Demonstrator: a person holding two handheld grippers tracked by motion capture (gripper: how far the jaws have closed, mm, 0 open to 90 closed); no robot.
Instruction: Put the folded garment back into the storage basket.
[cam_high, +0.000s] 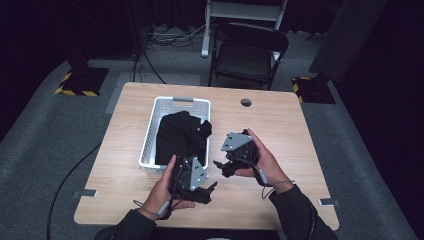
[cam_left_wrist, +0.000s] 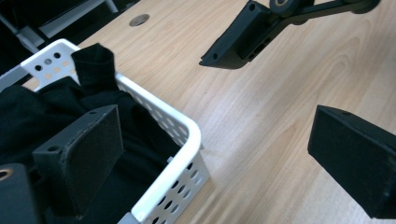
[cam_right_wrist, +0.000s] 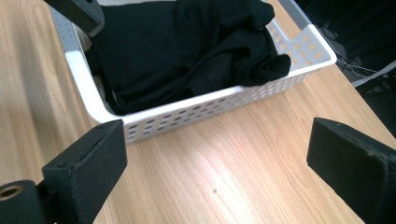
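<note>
A white perforated basket stands on the left half of the wooden table, with a crumpled black garment inside. One fold of the garment hangs over the right rim. My left gripper is at the basket's near right corner. In the left gripper view it is open and empty, one jaw over the basket, the other over bare wood. My right gripper is just right of it, pointing at the basket's long wall. It is open and empty, with the garment beyond.
A round cable hole lies near the table's far edge. A dark folding chair stands behind the table, and cables run across the floor at the left. The table's right half is bare wood.
</note>
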